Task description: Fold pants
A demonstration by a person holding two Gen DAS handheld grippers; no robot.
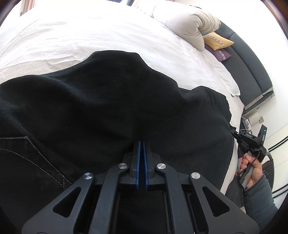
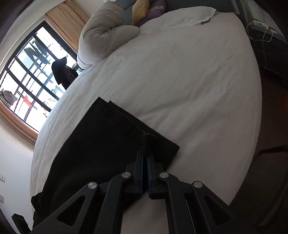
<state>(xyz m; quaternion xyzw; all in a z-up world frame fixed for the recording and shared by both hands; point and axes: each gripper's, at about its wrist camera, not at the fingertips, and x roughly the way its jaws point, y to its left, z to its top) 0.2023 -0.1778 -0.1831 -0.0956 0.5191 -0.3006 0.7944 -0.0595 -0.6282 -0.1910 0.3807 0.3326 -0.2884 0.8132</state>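
Observation:
Black pants (image 1: 111, 108) lie spread on a white bed (image 1: 90, 39), with a stitched pocket at the left. My left gripper (image 1: 141, 144) is shut on a fold of the pants fabric. In the right wrist view the leg end of the pants (image 2: 108, 140) lies flat with a straight hem, and my right gripper (image 2: 145, 154) is shut on the hem near its corner. The right gripper also shows in the left wrist view (image 1: 250, 142), held by a hand at the bed's right edge.
A rolled beige duvet (image 2: 102, 37) and yellow (image 2: 140, 9) and purple pillows (image 2: 156, 7) lie at the head of the bed. A window (image 2: 30, 72) is on the left. A dark nightstand with cables (image 2: 264, 30) stands at the far right.

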